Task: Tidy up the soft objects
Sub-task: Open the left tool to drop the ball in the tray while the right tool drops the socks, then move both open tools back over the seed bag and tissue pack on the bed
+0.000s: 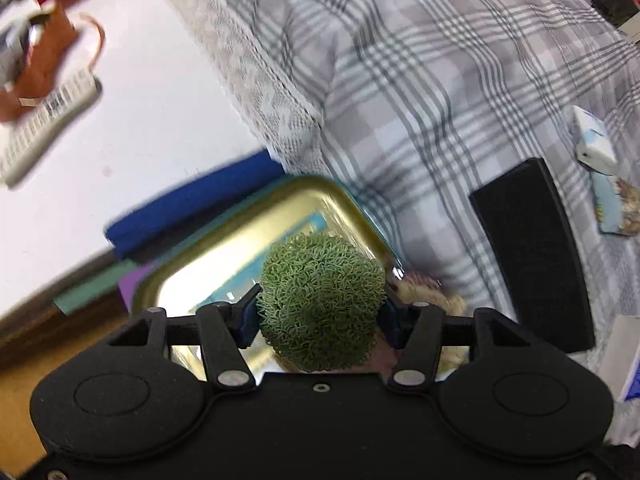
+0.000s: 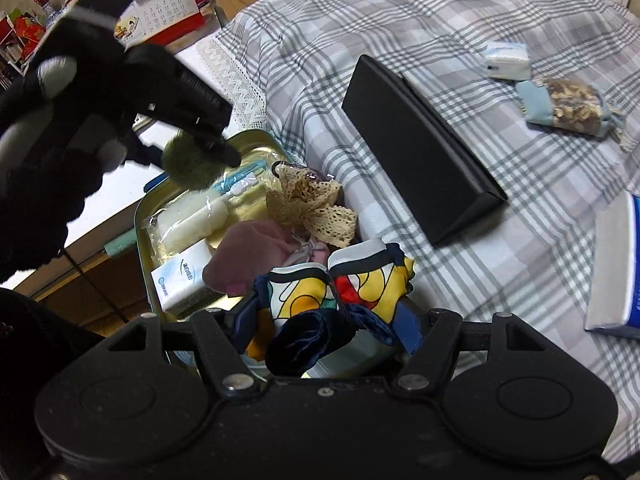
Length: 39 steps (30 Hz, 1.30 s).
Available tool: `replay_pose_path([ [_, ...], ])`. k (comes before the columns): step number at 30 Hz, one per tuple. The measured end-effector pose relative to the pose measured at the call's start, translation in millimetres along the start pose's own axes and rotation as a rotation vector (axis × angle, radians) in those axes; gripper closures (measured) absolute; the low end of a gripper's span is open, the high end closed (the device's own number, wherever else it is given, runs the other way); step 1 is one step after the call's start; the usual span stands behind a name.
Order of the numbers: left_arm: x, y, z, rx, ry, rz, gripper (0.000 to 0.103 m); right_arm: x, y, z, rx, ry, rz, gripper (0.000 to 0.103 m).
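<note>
My left gripper [image 1: 318, 316] is shut on a fuzzy green ball [image 1: 320, 300] and holds it above the gold tin tray [image 1: 224, 248] at the bed's edge. In the right wrist view the left gripper [image 2: 208, 144] hovers over the tray's far end with the green ball [image 2: 192, 164]. My right gripper [image 2: 328, 320] is shut on a colourful patterned scarf [image 2: 352, 284] at the tray's near end. The tray [image 2: 140, 216] holds a cream lace bow [image 2: 316, 208], a mauve pouch [image 2: 256, 252], a tissue pack [image 2: 184, 276] and a wrapped white roll [image 2: 192, 216].
A long black box [image 2: 416, 148] lies on the plaid bedspread [image 2: 440, 20] right of the tray. A tissue pack [image 2: 506, 60], a bag of nuts [image 2: 568, 106] and a white-blue box [image 2: 616, 268] lie further right. A white table [image 1: 140, 100] with a remote [image 1: 48, 120] stands left.
</note>
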State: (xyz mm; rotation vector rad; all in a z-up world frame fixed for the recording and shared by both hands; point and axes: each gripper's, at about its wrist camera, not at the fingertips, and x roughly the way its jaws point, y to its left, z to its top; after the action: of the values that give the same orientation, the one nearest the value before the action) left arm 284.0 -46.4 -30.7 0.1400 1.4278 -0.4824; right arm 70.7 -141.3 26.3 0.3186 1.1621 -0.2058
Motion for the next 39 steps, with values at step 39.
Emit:
replay_pose_path([
  [39, -13.5, -15.7, -29.6, 0.077, -0.053, -0.006, 0.028, -4.7, 14.9, -20.5, -0.032, 0.012, 0.019, 0.018],
])
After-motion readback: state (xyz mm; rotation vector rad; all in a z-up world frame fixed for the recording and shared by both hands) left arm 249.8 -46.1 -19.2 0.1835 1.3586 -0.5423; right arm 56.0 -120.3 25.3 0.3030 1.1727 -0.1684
